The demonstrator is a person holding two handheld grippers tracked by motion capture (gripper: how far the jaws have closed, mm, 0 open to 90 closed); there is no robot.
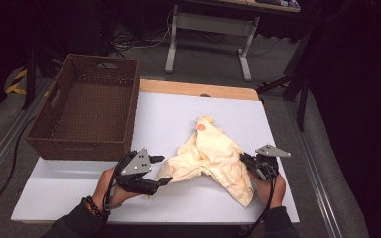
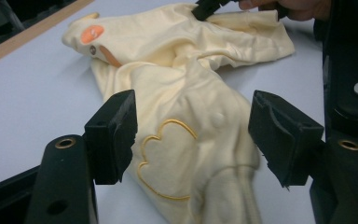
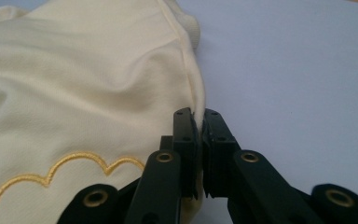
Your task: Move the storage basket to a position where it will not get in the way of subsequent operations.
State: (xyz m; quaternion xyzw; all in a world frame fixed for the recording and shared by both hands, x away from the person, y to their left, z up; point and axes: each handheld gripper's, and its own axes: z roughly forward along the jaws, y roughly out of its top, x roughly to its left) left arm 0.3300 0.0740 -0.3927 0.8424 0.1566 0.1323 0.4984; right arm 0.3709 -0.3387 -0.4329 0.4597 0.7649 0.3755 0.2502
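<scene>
The left gripper (image 2: 193,140) stands open astride the cream garment (image 1: 211,153), gripping nothing; the right gripper (image 3: 200,135) is clamped on its seam. The garment lies crumpled on the white table (image 1: 69,188), unfolded; beyond it, the wicker basket (image 1: 54,136) holds nothing.

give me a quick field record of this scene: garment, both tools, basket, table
garment: crumpled pale yellow cloth garment with gold embroidered outlines and an orange patch, lying on the white table top
left tool: open, jaws either side of the garment, pads not pressing
right tool: shut on the garment's seamed edge
basket: brown woven rectangular basket at the table's far left, nothing visible inside
</scene>
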